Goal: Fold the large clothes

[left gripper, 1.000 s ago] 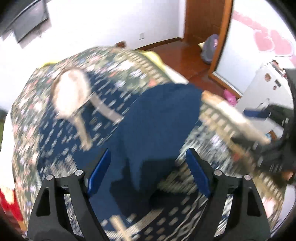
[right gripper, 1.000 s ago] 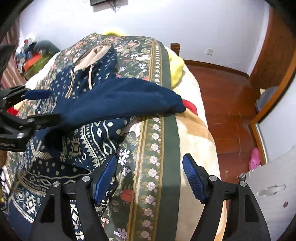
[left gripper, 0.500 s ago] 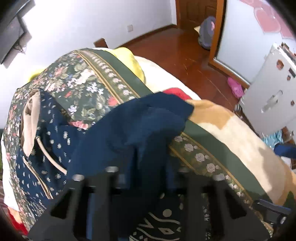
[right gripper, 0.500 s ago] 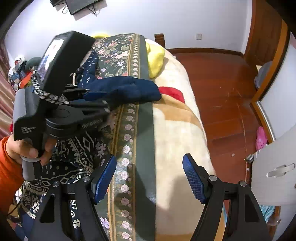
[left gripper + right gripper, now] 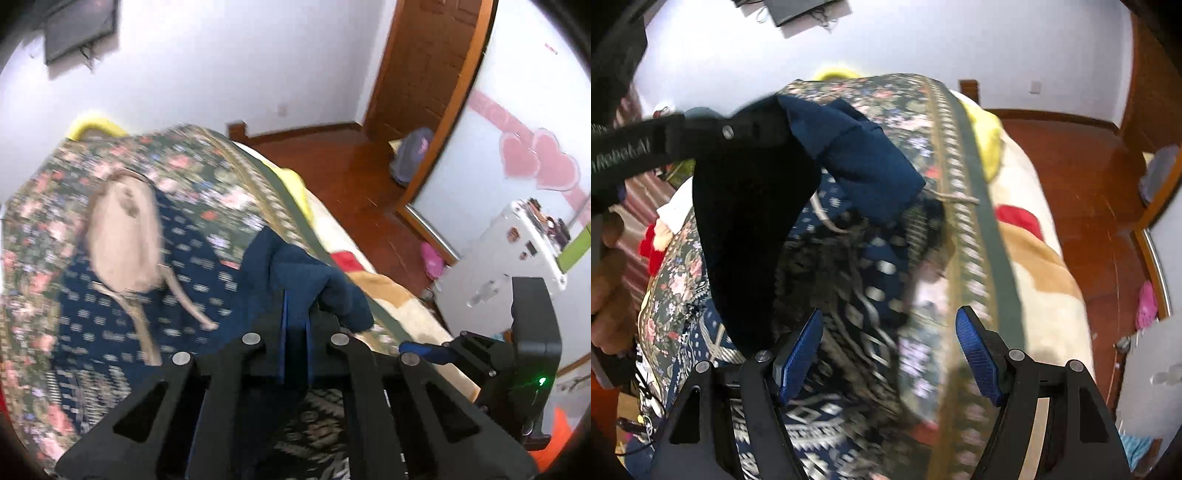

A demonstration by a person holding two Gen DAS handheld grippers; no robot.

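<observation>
**While pinched at the sleeve, soft and floppy everywhere else**

While clamped in the left gripper (image 5: 295, 325), hangs limp: navy sleeve (image 5: 314, 280) of the patterned hooded garment (image 5: 122, 306), pads nearly together with a fold of cloth between them. Lies spread across the floral bedspread (image 5: 207, 173) from about 9 o'clock to the centre of the left wrist view, beige hood lining (image 5: 122, 240) open at 10 o'clock, drawstrings (image 5: 184, 299) trailing toward 6.

Judged soft, light for its bulk, not slippery, not fragile; likely to sag and bunch wherever unsupported, so better taken at a hem, cuff or seam than mid-panel. Thick fleece-like look suggests folds that spring back unless pressed flat.

Toward 3 o'clock in the same view, pokes in over the bed edge: right gripper (image 5: 424, 350), one blue pad visible.

From the right wrist view, shows at 10 to 12 o'clock the lifted sleeve draped from the left gripper; below it, garment body blurred across the bedspread at centre. Right gripper (image 5: 890, 354) stands wide apart, holding nothing, hovering above the patterned cloth at 6 o'clock. Probably worth grabbing the lower hem or side seam there.
</observation>
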